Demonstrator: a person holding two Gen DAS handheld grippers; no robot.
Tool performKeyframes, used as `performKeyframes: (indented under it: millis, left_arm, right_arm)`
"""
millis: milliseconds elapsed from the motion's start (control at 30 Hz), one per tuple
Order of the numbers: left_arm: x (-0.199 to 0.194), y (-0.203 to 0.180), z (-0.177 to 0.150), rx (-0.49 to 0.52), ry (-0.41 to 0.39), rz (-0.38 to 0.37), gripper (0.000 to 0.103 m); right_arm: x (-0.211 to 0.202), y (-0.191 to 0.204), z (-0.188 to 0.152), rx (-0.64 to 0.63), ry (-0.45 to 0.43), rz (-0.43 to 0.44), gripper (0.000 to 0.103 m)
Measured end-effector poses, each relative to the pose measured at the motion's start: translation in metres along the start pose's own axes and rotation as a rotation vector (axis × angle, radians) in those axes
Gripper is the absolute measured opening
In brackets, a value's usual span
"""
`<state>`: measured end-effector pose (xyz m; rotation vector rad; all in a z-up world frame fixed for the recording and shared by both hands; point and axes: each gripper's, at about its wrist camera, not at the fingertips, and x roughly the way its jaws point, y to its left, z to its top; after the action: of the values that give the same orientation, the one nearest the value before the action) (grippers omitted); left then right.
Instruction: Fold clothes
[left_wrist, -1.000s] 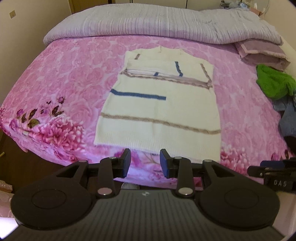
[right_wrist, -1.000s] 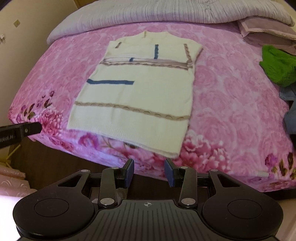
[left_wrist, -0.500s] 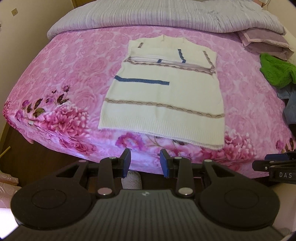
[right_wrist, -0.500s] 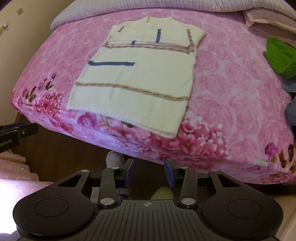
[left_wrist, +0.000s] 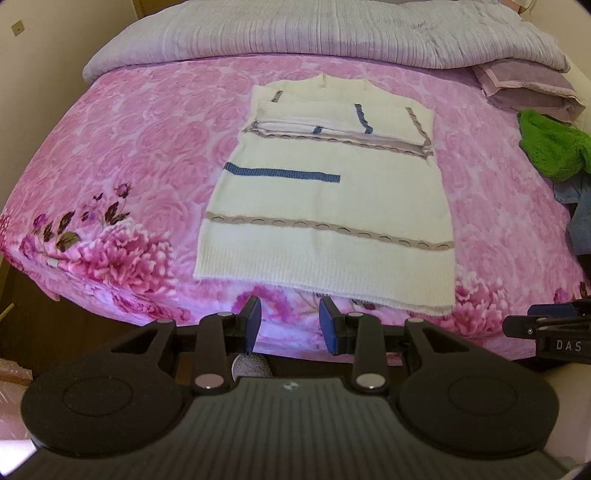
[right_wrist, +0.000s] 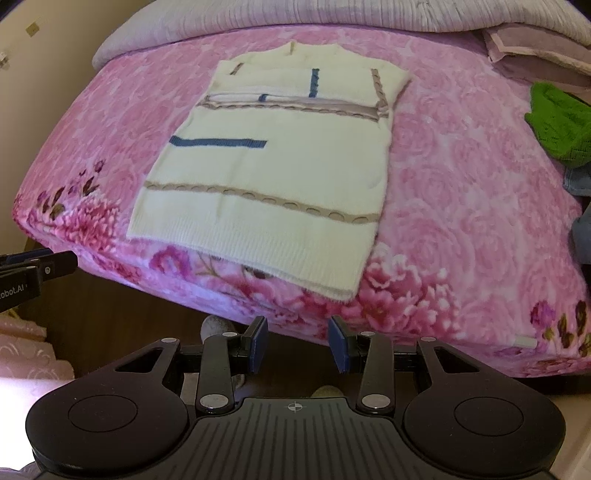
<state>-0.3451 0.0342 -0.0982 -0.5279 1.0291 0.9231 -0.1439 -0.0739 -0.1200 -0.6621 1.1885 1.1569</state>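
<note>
Now the cream sweater lies flat on the pink bedspread ahead of both tools, sleeves already folded across the chest, hem nearest the fingers. The left gripper hangs just short of the hem's left half, jaws partly apart and empty; the right gripper sits short of the hem's right corner, likewise part open with nothing between its pads. By my reading the bottom-to-top fold is in hand: next, each tool must reach forward, pinch its hem corner, and carry it toward the collar.
</note>
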Motion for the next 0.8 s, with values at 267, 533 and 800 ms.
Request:
performKeyframes:
  millis: [267, 533, 800]
  left_arm:
    - [0.047, 0.024, 0.025, 0.043, 0.009, -0.033, 0.032]
    - [0.157, 0.057, 0.025, 0.135, 0.015, -0.086, 0.033]
    - [0.236, 0.085, 0.010, 0.168, -0.083, -0.132, 0.033]
  right_arm:
    - [0.032, 0.006, 0.018, 0.067, -0.021, -0.014, 0.040]
    - [0.116, -0.021, 0.012, 0.260, -0.142, -0.049, 0.040]
    - [0.179, -0.036, -0.024, 0.356, -0.459, -0.127, 0.040]
